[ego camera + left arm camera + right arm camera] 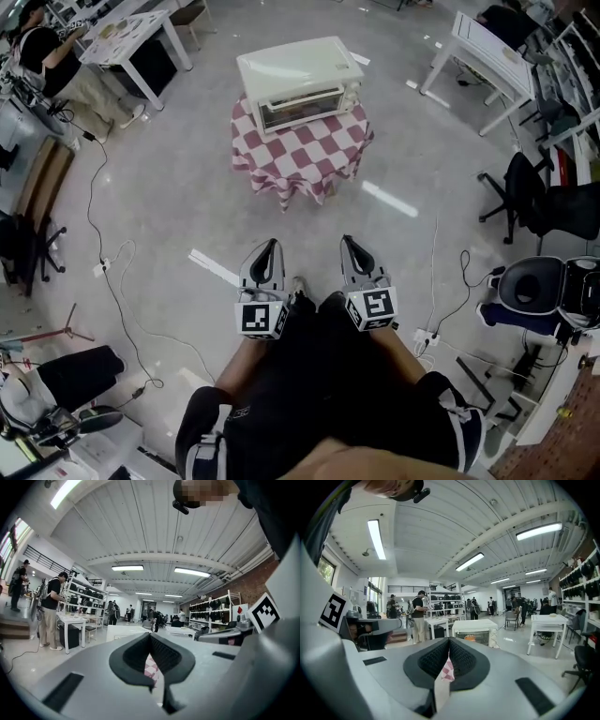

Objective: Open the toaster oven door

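Legs (319, 394) fill the foreground, left gripper (269, 244) and right gripper (348, 240) just beyond, both claws pressed together, empty. Well ahead, the checked table (302, 161) carries the toaster oven (300, 77), door (306, 109) closed. Best plan: close in, spread one claw, grip the door's top edge.

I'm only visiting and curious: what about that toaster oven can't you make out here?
- Head view: toaster oven door handle and knobs, too small and distant.
- Left gripper view: most of it, behind the shut fingers.
- Right gripper view: its lower part and the checked tablecloth, behind the fingers.
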Motion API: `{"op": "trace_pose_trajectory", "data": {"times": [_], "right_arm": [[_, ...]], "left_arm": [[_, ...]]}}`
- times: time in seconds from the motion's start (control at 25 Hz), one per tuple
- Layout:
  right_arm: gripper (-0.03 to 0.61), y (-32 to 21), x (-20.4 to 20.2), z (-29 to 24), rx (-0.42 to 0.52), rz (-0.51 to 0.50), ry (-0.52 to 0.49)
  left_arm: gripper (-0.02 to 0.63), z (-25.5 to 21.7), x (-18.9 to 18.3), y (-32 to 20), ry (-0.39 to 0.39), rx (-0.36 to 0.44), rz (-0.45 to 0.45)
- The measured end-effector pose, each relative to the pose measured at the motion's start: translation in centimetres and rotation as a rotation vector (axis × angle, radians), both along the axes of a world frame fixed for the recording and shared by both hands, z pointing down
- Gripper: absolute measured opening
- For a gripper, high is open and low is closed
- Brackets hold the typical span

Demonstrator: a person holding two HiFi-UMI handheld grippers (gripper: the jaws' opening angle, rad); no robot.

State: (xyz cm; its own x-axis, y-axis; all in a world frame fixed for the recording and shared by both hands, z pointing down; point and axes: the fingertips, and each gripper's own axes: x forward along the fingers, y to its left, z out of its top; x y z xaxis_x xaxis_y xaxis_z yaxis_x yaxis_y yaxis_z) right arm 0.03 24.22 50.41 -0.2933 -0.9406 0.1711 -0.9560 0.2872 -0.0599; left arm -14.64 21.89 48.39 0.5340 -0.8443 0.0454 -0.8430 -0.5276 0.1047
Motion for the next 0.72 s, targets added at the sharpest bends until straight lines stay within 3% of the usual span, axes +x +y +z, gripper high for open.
{"op": "trace_pose_trajectory", "data": {"times": [0.48,0.72], "right_arm": [[0.026,-11.4,-0.3,1.1,-0.021,-0.090,0.004],[0.026,-19.1,1.3,0.5,-0.009,-0.188,0.009]], "left_arm": [[0.008,1.1,0.7,-9.8,0.026,-0.055,-0.060],[0.008,1.3,3.4,-16.8,-0.016,-0.055,-0.118]]}}
